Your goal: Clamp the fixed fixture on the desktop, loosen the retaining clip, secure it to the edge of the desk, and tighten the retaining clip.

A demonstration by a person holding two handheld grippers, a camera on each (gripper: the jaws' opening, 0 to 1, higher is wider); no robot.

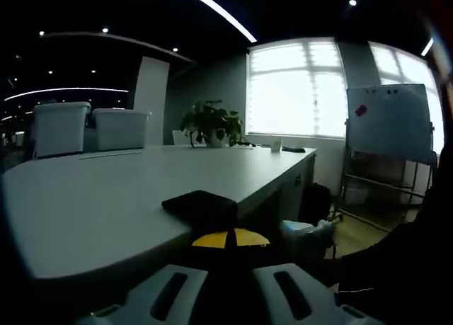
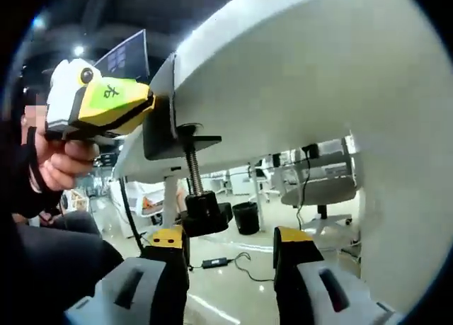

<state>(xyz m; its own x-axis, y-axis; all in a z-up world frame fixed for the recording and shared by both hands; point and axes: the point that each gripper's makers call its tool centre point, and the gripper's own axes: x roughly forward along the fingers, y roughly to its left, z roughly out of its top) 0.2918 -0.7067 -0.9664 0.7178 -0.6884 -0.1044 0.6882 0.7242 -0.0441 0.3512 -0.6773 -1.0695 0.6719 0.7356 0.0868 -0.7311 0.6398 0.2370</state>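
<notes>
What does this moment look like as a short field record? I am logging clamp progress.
desk: white top, seen from below in the right gripper view
clamp: black, hooked over the desk edge, top plate on the desk
screw: threaded rod under the desk, black knob at its lower end
left gripper: at the clamp's top, by the desk edge, held by a hand
right gripper: open, jaws either side of the knob

Fixture sits on desk edge, screw knob under at 6 o'clock; left gripper at fixture's 9; plant on desk's far end.
</notes>
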